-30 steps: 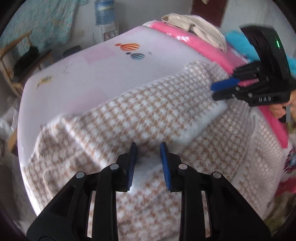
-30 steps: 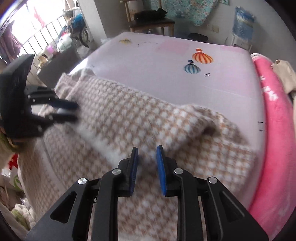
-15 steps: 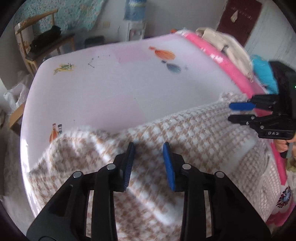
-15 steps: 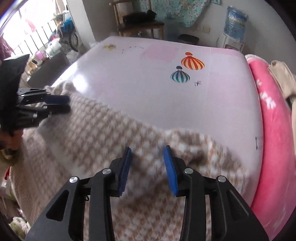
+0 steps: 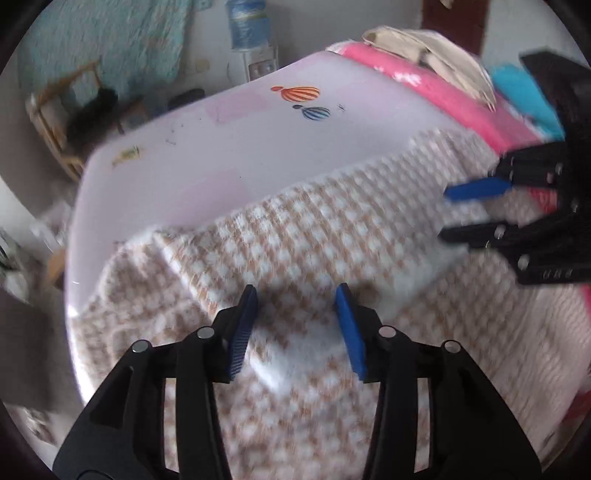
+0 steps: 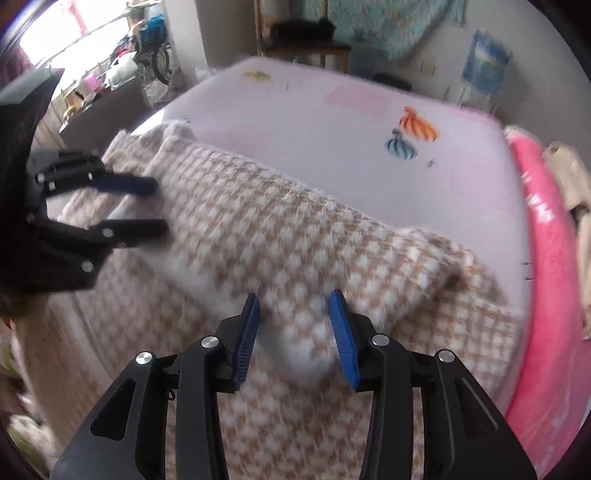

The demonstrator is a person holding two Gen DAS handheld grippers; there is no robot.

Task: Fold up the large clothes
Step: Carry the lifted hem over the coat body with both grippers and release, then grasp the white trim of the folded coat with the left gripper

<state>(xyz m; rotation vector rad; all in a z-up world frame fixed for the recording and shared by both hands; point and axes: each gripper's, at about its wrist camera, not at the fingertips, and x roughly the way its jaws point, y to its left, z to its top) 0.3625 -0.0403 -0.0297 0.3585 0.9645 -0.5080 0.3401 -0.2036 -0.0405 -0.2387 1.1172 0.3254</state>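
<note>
While a pink blanket [image 6: 543,236] banks the bed's [image 6: 332,122] right edge with a beige cloth [image 6: 570,177] heaped on it, the far side of the lilac sheet lies bare but for two printed balloons [image 6: 410,136]. Beyond the bed stand a wooden chair [image 5: 62,122], a water bottle [image 5: 247,22] on its dispenser and a teal hanging [image 6: 391,22]; clutter fills the window side in the right wrist view. Nothing blocks either gripper.

A checked garment [image 5: 332,229] covers the near half of the bed, its folded edge running across the sheet. Both grippers hang over it, pointing steeply down. On the left gripper [image 5: 297,325] the jaws have just been opening and stand apart, cloth bunched below the gap, the pads not pressing it. On the right gripper [image 6: 293,330] the jaws have likewise been opening; a white fold rises between the blue pads, released.

Fluffy and thick, the garment carries a tan-and-white houndstooth pattern with a plain white underside showing at the turned-over edge. Motion blur softens it.
</note>
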